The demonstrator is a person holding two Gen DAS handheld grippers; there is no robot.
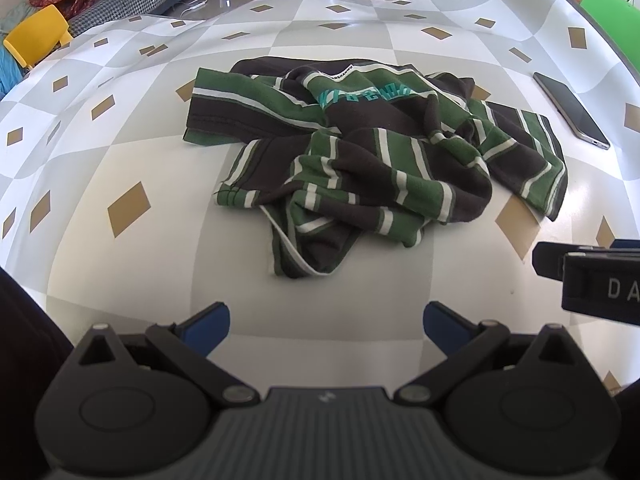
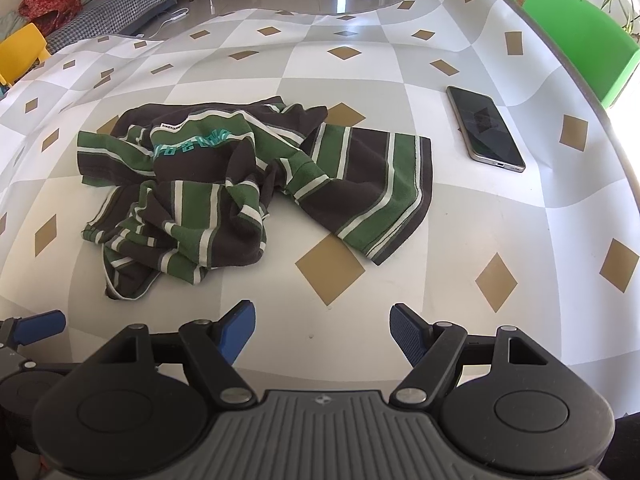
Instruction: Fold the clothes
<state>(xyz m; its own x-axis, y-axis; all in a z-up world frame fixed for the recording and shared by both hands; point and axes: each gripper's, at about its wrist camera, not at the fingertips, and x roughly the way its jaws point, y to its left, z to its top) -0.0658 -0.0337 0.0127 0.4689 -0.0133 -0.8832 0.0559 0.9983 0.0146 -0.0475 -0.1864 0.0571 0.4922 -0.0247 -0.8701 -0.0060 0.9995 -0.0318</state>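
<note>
- The striped shirt (image 1: pixel 360 160) lies crumpled in the middle of the bench (image 1: pixel 132 280).
- The left claw (image 1: pixel 326 322) and the right claw (image 2: pixel 322 326) are both wide open, holding nothing.
- A phone (image 2: pixel 484 128) lies to the right of the shirt.

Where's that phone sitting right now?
The phone lies flat on the checkered tablecloth, to the right of the crumpled striped shirt and not touching it, near the green chair.

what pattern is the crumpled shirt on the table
Dark brown and green stripes edged with thin white lines, teal lettering near the collar. The shirt shows best in the right wrist view.
</note>
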